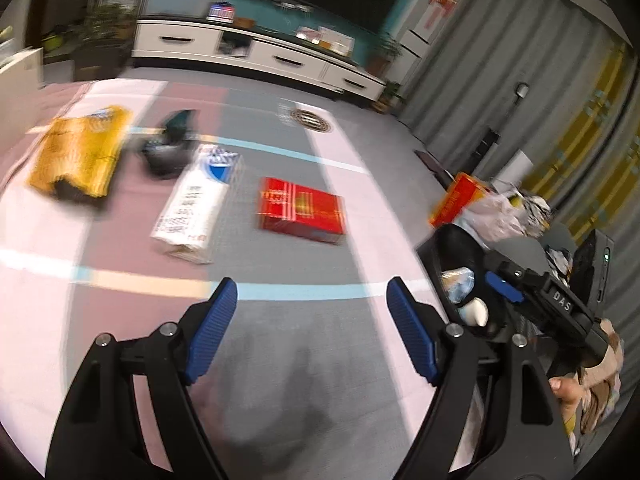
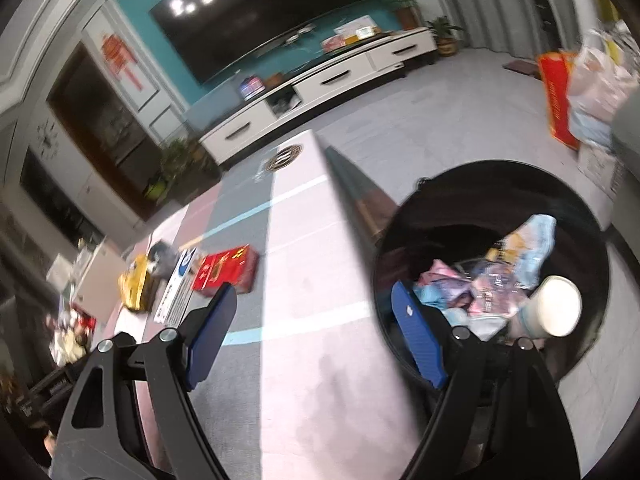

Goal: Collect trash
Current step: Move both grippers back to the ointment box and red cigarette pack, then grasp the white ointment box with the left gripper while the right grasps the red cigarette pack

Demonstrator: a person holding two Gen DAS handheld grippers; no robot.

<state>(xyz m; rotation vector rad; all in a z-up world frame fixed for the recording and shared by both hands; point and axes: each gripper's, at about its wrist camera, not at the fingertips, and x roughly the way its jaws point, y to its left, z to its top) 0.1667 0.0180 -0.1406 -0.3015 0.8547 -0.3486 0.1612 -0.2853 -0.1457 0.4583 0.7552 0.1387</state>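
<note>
the only readable lettering is "das", in white capitals on the black body of the right gripper, seen in the left wrist view. print on the red box and white carton is too blurred.

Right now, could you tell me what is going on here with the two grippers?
A person is clearing trash off a table. Both the left gripper and right gripper are open and empty. The black bin beside the table already holds wrappers and a cup. A red box, white carton and yellow bag lie uncollected.
</note>
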